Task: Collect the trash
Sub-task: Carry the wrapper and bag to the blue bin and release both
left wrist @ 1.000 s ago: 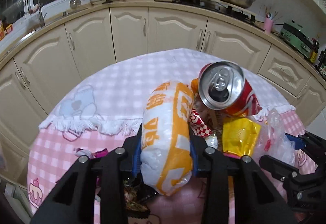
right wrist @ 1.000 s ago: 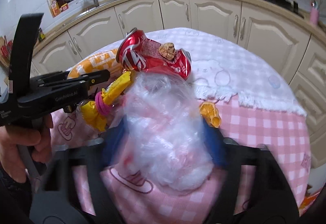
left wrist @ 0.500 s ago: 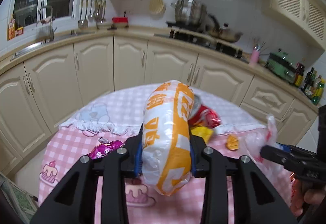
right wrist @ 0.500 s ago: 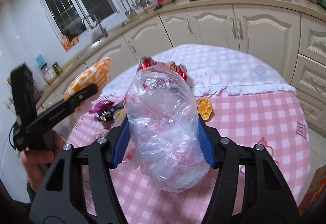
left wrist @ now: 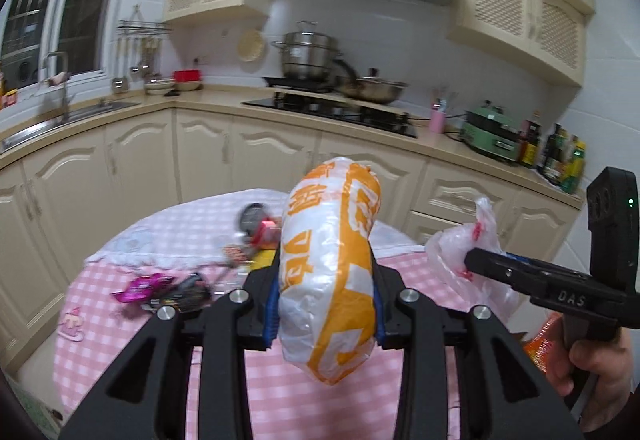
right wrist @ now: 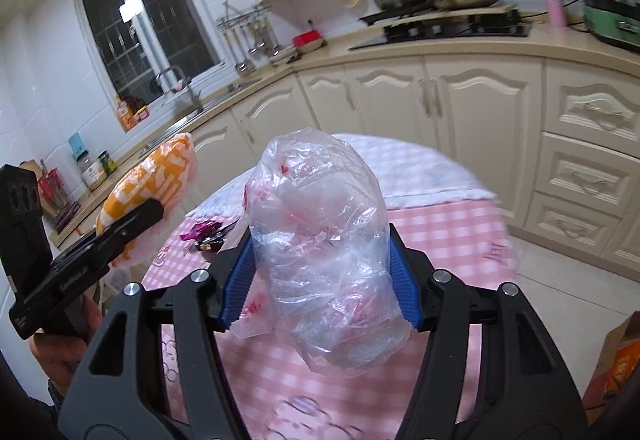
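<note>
trash is held in both grippers above a round table. the left gripper (left wrist: 326, 304) is partly closed, its blue pads pressing the sides of a puffy orange and white bag (left wrist: 330, 272), which stands up between the fingers and bulges out above and below them. the right gripper (right wrist: 320, 280) is about half open and clamps a crumpled clear plastic bag (right wrist: 320, 252) with red print, also sticking up past the pads. each bag hangs in the air, clear of the table. the right gripper sits to the right of the left one, well apart, with a person's hand (left wrist: 600, 372) on its handle. more litter is on the table (left wrist: 128, 320): a purple wrapper (left wrist: 144, 286), a dark wrapper (left wrist: 188, 294) just beside it, and a red can (left wrist: 260, 226) lying near the far side, partly hidden behind the orange bag. a pink checked cloth with cartoon prints covers the table, with a white fringed cloth over its far half. open floor (right wrist: 560, 280) lies to the right of the table's edge; cream cabinets (left wrist: 140, 159) curve around behind it under a counter with a sink, a stove and pots. compared with a second ago, both grippers have lifted and pulled back from the pile, the can has dropped away from the bags, and more of the upper kitchen is in sight.
</note>
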Action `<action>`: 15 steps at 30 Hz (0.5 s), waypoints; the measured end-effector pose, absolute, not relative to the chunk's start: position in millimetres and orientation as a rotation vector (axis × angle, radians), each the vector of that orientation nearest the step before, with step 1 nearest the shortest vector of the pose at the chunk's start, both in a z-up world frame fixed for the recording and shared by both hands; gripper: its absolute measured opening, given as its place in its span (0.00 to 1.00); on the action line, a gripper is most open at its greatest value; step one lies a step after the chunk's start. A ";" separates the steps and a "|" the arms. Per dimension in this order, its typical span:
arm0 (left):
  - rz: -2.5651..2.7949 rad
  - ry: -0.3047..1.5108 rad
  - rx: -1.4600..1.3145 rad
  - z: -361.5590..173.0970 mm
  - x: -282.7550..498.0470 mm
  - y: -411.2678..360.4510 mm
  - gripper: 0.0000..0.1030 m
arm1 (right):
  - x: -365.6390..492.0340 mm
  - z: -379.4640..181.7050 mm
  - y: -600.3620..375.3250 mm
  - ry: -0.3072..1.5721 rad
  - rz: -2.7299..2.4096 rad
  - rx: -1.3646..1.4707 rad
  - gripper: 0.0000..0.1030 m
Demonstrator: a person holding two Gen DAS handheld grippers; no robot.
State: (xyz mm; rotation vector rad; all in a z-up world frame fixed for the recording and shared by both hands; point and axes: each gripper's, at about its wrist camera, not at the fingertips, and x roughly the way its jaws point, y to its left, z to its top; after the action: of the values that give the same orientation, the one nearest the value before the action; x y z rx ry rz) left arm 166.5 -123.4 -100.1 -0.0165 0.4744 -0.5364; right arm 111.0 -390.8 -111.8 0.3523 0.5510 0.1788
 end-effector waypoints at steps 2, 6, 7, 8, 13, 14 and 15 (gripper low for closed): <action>-0.571 0.475 -0.010 -101.3 158.9 -138.3 0.33 | 97.3 -111.0 -409.0 0.536 0.148 0.366 0.58; -0.657 0.481 0.029 -105.5 137.7 -180.6 0.33 | 71.0 -115.8 -451.8 0.520 0.055 0.396 0.59; -0.681 0.490 0.039 -108.1 133.4 -192.8 0.33 | 62.3 -119.8 -466.5 0.520 0.020 0.410 0.59; -0.708 0.502 0.051 -111.8 128.8 -206.9 0.33 | 53.7 -125.8 -481.9 0.523 -0.019 0.426 0.59; -0.821 0.566 0.107 -140.0 108.7 -272.6 0.33 | 12.7 -173.0 -552.5 0.576 -0.210 0.526 0.59; -0.840 0.583 0.119 -146.5 106.2 -284.9 0.33 | 4.4 -187.3 -566.7 0.603 -0.264 0.540 0.59; -0.863 0.601 0.133 -154.6 102.8 -299.0 0.33 | -1.2 -197.7 -576.6 0.623 -0.291 0.559 0.59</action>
State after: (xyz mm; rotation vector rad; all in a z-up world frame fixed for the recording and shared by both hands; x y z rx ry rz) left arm 102.8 -299.0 -154.6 0.1329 0.6014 -0.8630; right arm -1.2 -576.6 -197.7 0.5589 0.6231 -0.2912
